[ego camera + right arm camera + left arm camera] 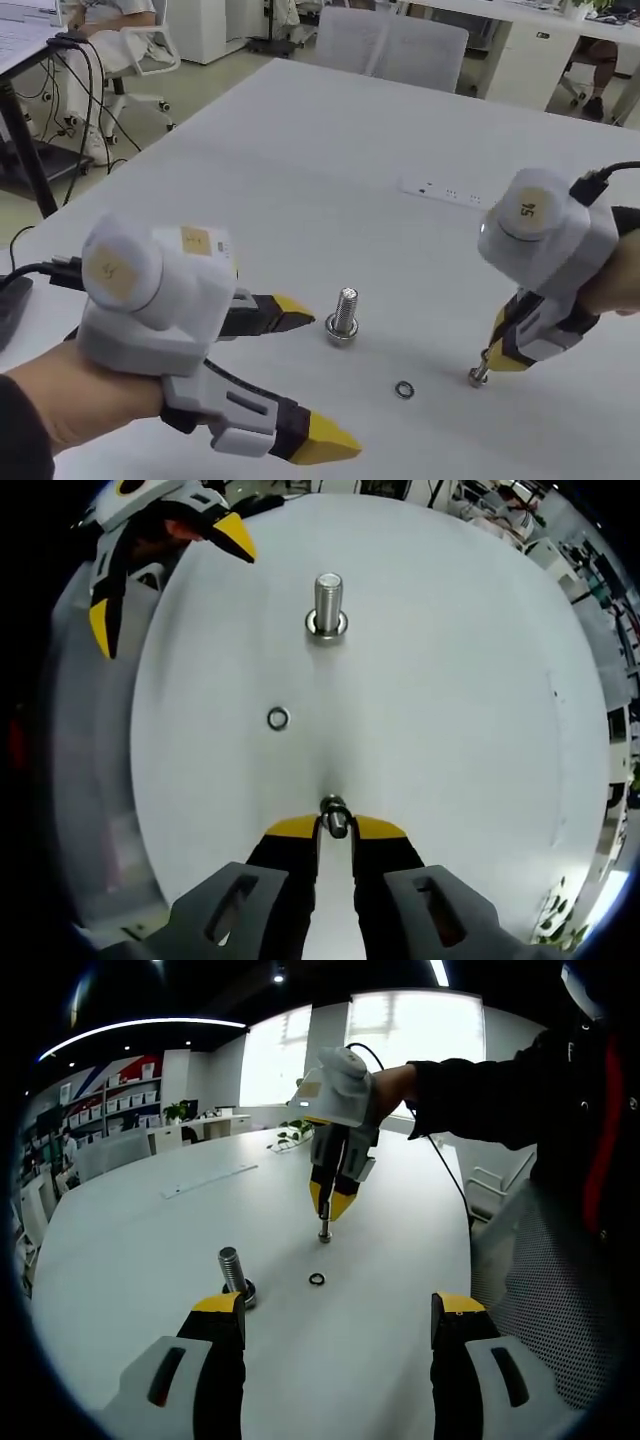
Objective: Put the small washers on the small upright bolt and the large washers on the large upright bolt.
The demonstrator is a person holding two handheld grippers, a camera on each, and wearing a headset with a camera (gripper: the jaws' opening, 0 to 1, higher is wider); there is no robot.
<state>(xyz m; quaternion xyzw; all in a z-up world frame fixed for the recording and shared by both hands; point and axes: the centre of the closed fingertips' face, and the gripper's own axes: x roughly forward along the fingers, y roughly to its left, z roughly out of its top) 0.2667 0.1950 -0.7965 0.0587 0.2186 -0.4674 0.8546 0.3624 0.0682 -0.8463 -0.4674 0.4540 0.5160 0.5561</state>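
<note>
The large upright bolt (344, 312) stands mid-table with washers around its foot. It is also in the left gripper view (233, 1272) and the right gripper view (327, 605). My left gripper (310, 380) is open just left of it, nothing between its jaws. The small upright bolt (478, 377) stands to the right. My right gripper (497, 358) points down onto its top, jaws nearly closed on a small silver washer (337, 823) at the bolt's tip. A loose small washer (404, 389) lies flat between the two bolts, also seen as a ring (278, 718) in the right gripper view.
A white power strip (440, 191) lies further back on the white table (300, 150). Office chairs (390, 45) and a desk with cables (40, 70) stand beyond the table's far and left edges. A person's dark sleeve (480, 1080) holds the right gripper.
</note>
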